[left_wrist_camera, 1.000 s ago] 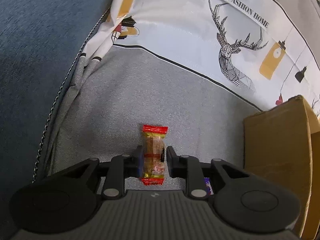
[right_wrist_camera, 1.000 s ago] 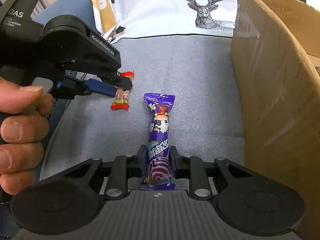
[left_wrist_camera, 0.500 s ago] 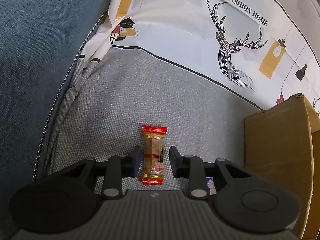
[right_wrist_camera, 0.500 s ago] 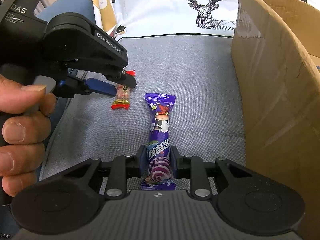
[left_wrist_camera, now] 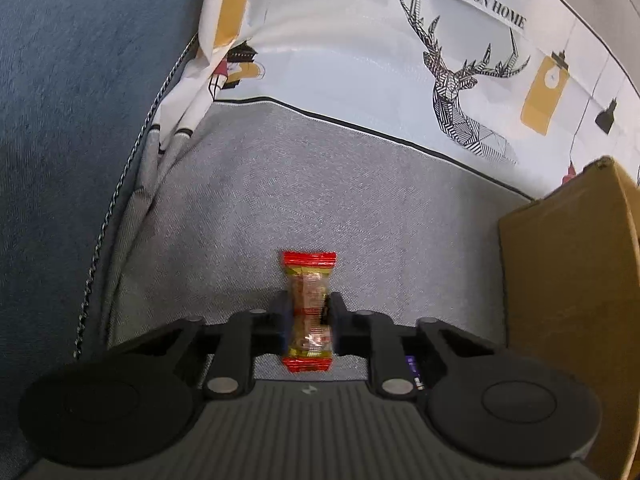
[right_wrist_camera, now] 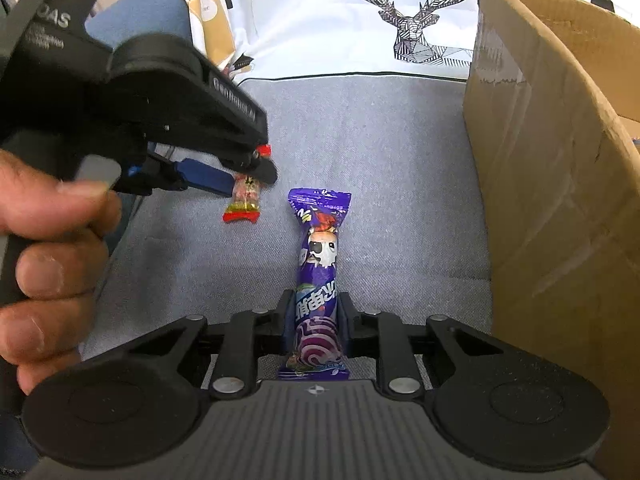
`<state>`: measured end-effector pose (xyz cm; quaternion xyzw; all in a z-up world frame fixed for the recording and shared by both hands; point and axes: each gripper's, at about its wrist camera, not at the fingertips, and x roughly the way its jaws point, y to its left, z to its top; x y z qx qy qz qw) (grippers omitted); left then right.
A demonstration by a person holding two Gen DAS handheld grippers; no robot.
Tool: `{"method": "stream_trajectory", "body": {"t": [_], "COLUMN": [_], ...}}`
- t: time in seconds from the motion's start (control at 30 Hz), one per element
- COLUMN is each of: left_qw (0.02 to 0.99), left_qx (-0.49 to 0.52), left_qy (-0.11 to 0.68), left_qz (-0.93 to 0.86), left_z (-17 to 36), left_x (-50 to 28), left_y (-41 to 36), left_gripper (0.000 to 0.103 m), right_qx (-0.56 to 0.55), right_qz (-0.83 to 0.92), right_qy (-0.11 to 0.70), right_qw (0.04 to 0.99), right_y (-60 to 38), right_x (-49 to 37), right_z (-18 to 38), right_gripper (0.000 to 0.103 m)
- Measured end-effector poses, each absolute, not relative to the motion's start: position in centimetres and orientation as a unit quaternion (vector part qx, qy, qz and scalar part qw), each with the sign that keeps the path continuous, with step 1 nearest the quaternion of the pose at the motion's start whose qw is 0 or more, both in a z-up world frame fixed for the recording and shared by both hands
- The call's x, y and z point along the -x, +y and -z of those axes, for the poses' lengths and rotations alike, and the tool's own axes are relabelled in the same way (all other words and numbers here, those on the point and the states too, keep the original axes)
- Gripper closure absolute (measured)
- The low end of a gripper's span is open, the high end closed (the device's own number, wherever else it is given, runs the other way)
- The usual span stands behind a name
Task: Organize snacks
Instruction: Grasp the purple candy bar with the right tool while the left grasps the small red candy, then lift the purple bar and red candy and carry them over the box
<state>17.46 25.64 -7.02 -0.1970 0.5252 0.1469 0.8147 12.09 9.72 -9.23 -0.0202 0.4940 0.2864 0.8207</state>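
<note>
A tall cardboard box [right_wrist_camera: 560, 184] stands on the right of the grey cloth [left_wrist_camera: 320, 200], close beside both snacks, its near wall rising above them. Behind, a white cloth [left_wrist_camera: 360, 60] printed with a line-drawn deer [left_wrist_camera: 460, 80] and yellow lamps carries the words "FASHION HOME". Blue upholstery [left_wrist_camera: 60, 100] lies to the left.

The left gripper [left_wrist_camera: 308, 316] is clamped on a small red-ended candy [left_wrist_camera: 308, 308], which lies lengthwise between its fingers, its far end sticking out ahead. In the right wrist view a person's hand [right_wrist_camera: 44, 260] holds this gripper, whose body reads "DAS" and "CenRobotAI", partly blurred.

The right gripper [right_wrist_camera: 316, 316] is closing its jaws on a purple snack packet [right_wrist_camera: 318, 276], the pads pressed against its lower part. The packet lies straight ahead on the grey cloth, bearing a cartoon face, a swirl and white Chinese characters too small to read surely.
</note>
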Motion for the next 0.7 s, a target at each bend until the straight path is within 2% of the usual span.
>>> {"method": "stream_trajectory", "body": {"t": [0.2,0.5,0.7], "left_qw": [0.828,0.878,0.896], "left_qx": [0.218,0.274,0.295], "left_qy": [0.495,0.348,0.282], "left_qz": [-0.149,-0.179,-0.173], "left_z": [5.2,-2.0,-7.8], "left_x": [-17.1,-12.1,-8.9], "left_y": [26.0,25.1,21.8], "left_gripper": [0.085,0.086,0.086], "right_qx": [0.005,-0.031,-0.081], "right_qz": [-0.296,-0.324,-0.318], "right_qy": [0.463,0.364,0.332], "right_qw": [0.836,0.873,0.884], "right_y": [9.2,6.2,-0.2], "right_x": [-11.8,-10.7,-10.5], "right_z": [6.7,-0.6,-6.2], "right_gripper": [0.081,0.081,0.081]}}
